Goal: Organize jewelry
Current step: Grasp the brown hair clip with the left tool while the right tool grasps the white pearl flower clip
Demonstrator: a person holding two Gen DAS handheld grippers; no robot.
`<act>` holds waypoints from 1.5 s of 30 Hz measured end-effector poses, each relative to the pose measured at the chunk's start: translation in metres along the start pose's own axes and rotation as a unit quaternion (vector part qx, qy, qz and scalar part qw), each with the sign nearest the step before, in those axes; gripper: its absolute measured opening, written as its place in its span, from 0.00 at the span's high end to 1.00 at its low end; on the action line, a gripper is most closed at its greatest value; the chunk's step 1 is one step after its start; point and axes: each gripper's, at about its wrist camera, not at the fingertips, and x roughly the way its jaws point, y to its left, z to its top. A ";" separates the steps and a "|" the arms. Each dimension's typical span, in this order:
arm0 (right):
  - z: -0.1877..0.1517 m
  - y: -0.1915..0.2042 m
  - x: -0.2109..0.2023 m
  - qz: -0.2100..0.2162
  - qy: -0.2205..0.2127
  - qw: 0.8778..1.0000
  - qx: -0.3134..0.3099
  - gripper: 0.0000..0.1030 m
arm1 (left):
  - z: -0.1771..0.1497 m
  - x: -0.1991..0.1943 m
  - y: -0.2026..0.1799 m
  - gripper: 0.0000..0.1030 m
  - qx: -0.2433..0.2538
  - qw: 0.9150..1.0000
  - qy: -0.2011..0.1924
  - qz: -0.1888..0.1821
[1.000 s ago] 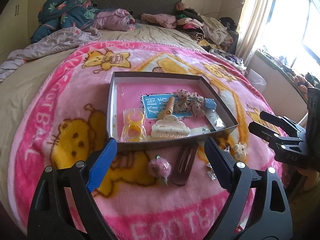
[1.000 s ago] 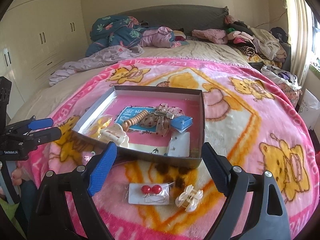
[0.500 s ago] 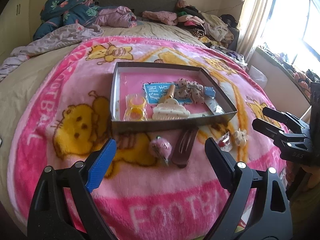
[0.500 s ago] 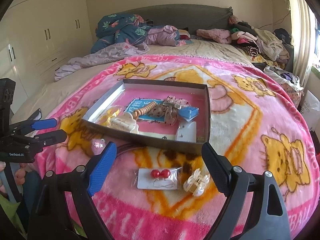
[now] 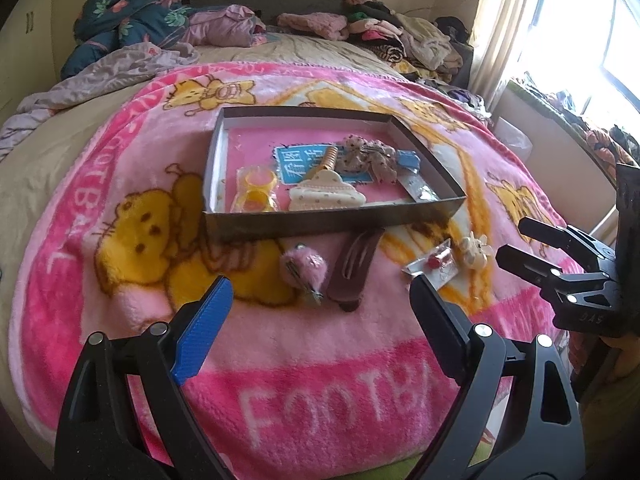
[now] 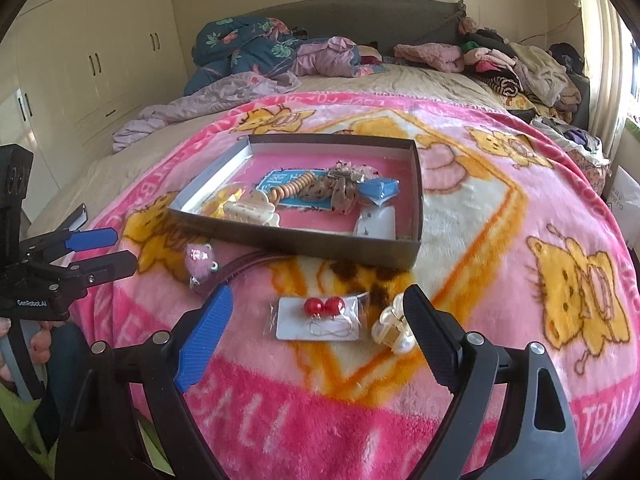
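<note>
A shallow dark box (image 5: 332,222) (image 6: 296,242) sits on the pink blanket and holds a cream claw clip (image 5: 326,196), yellow rings, a beaded piece, a dotted bow and a blue card. In front of it lie a pink fluffy clip (image 5: 304,266) (image 6: 198,260), a brown hair clip (image 5: 354,266), a card of red earrings (image 6: 320,316) (image 5: 434,266) and a pearl claw clip (image 6: 394,326) (image 5: 476,250). My left gripper (image 5: 320,308) (image 6: 96,250) is open and empty, above the blanket before the fluffy and brown clips. My right gripper (image 6: 316,320) (image 5: 512,242) is open and empty, near the earring card.
The pink cartoon blanket (image 5: 280,360) covers a bed. Crumpled bedding (image 6: 256,48) and piles of clothes (image 6: 512,64) lie at the far end by the headboard. A wardrobe (image 6: 80,60) stands left; a bright window (image 5: 592,40) is right.
Both grippers have drawn back from the box towards the near edge of the bed, so the box and loose pieces look farther away. Nothing was picked up; both stay open.
</note>
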 end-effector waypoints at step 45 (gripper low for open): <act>-0.038 -0.066 0.051 -0.033 0.050 0.995 0.080 0.30 | 0.008 0.097 -0.042 0.57 0.064 0.995 0.075 0.016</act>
